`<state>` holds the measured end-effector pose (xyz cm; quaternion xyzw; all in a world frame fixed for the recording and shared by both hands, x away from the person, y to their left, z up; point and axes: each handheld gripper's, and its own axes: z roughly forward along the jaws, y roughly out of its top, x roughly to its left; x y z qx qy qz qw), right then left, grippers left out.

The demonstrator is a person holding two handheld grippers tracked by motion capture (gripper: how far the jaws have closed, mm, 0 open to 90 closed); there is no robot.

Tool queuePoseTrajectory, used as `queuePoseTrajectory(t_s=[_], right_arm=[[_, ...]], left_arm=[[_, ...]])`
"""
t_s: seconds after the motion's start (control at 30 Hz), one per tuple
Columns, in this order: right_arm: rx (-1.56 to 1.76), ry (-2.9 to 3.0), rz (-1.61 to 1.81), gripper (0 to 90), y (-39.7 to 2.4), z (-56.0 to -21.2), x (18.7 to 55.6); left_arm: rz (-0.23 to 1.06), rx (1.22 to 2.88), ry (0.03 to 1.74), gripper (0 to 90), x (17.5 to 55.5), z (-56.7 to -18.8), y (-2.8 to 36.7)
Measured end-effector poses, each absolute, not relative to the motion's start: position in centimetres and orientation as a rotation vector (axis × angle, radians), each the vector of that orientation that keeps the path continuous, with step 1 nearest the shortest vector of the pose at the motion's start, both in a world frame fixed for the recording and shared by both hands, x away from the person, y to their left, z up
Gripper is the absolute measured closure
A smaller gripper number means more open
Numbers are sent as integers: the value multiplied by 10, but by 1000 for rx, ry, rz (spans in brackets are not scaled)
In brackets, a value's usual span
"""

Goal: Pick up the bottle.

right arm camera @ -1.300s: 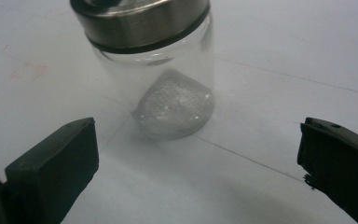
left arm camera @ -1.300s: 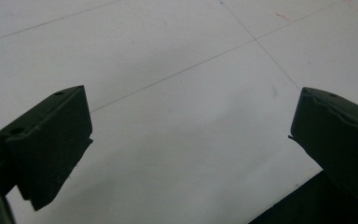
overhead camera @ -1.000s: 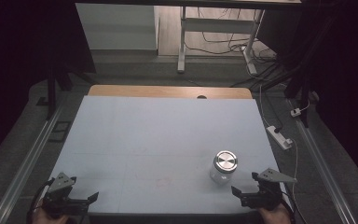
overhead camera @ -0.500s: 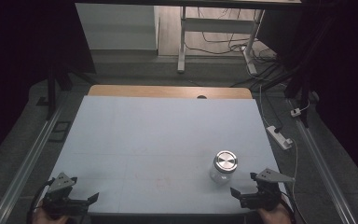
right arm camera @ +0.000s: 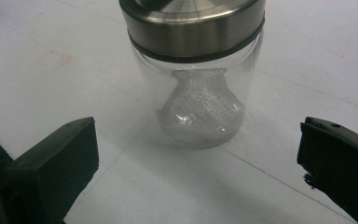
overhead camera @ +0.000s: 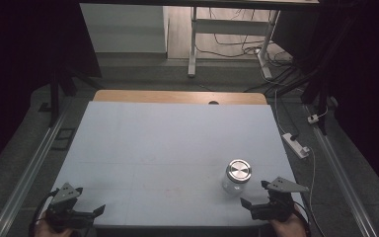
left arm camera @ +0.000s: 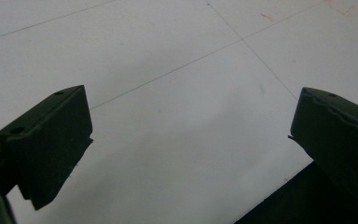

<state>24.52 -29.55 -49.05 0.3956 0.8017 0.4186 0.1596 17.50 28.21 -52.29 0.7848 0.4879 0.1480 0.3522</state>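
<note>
I see a clear glass jar (overhead camera: pixel 237 178) with a brushed metal lid (overhead camera: pixel 239 170) standing upright on the white desk (overhead camera: pixel 168 148), toward the near right corner and a little in from both edges. My right gripper (overhead camera: pixel 259 205) sits at the near edge just beside the jar, on its near right side, with its jaws spread wide and nothing between them. In the right gripper view the jar (right arm camera: pixel 196 88) stands straight ahead of the jaws, centred in the gap but beyond their tips, touching neither; something pale and ribbed shows through the glass at the bottom, and I cannot tell what it is. My left gripper (overhead camera: pixel 86 215) rests at the near left corner, well apart from the jar. In the left gripper view its jaws are also wide apart over bare desk (left arm camera: pixel 177 93), crossed by thin lines.
</note>
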Motion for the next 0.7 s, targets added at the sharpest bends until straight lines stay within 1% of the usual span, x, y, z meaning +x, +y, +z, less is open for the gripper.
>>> queuePoseTrajectory(t_s=[0.7], right_arm=[[1113,2318,1177,0,-280,-493,266]], left_arm=[[367,2038,1259,0,176,-523,282]])
